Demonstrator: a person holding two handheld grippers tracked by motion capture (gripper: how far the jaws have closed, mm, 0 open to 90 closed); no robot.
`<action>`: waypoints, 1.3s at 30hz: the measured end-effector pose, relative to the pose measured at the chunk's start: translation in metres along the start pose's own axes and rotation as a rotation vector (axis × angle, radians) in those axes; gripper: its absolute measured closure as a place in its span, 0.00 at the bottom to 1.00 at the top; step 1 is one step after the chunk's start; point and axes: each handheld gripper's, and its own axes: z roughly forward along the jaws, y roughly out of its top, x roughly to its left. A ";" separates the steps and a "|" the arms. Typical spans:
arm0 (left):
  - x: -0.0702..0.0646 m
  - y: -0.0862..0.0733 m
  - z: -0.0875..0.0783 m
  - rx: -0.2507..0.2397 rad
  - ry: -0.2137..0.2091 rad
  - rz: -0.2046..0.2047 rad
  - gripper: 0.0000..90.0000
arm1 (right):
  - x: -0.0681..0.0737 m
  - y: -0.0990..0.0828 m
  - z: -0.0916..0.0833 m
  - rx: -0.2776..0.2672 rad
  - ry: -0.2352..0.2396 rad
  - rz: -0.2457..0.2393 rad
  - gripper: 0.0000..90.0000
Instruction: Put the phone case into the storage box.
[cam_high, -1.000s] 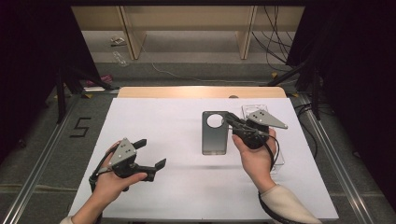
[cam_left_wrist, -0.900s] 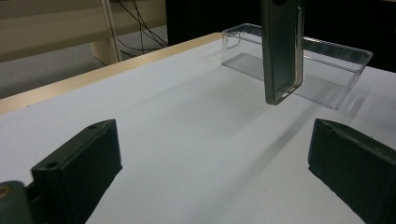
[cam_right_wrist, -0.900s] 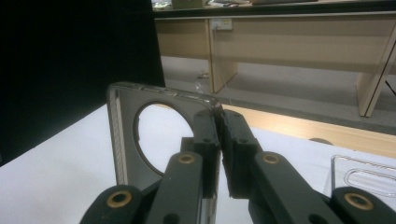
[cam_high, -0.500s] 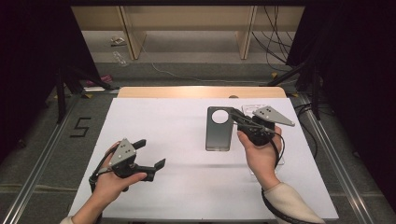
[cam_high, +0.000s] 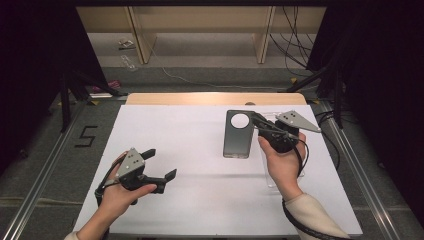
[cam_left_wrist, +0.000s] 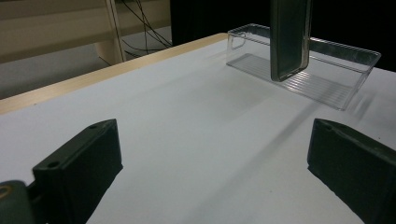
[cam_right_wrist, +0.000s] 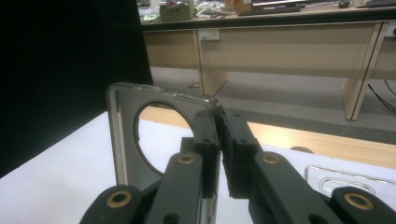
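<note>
Near the bench's right edge, the right hand-held gripper (cam_high: 260, 124) pinches the dark phone case (cam_high: 238, 134) upright, just beside the clear tray (cam_left_wrist: 306, 77); the left hand-held gripper (cam_high: 161, 164) rests wide, well apart.

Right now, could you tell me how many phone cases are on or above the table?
2: a dark case gripped by the right gripper, and a clear case lying on the table beside it.
</note>
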 end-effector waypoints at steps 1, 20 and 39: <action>0.000 0.000 0.000 0.000 0.000 0.000 0.03 | -0.001 0.001 0.000 0.000 -0.002 0.001 0.95; 0.000 0.000 0.000 0.001 0.001 0.000 0.03 | -0.013 0.007 -0.004 -0.017 -0.021 0.016 0.95; 0.000 0.000 0.000 -0.001 0.002 -0.001 0.03 | -0.022 0.012 -0.007 -0.028 -0.036 0.030 0.95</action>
